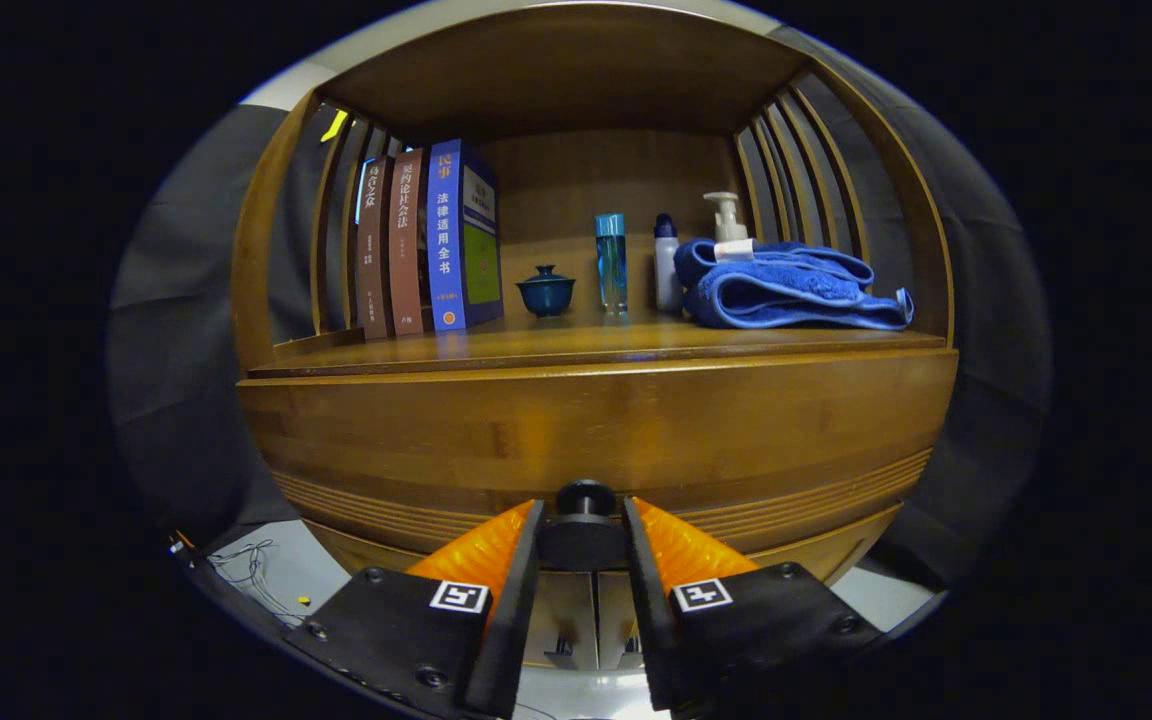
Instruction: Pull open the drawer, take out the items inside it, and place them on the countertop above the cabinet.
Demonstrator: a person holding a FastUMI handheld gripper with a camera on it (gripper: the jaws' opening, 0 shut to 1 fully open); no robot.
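Right at the drawer front (596, 425) of the wooden cabinet (266, 280), the gripper (583, 520) has its jaws clenched around the dark round knob (584, 497), one finger on each side and both look pressed against it. The knob sits low on the drawer front, dead centre. Drawer looks closed, so whatever's inside can't be seen.

Using the knob as the reference point: above it is the tabletop (576, 345), the shelf surface over the drawer, and it's already got stuff on it. Up and to the left of the knob, three books (426, 240) stand upright, touching each other. Almost straight above the knob there's a small dark teal lidded cup (546, 291), and just right of that a tall clear blue bottle (611, 262). Further up-right of the knob is a small white bottle (667, 265) with a dark cap, then a folded blue towel (786, 285) with a white pump dispenser (728, 220) poking up behind it.
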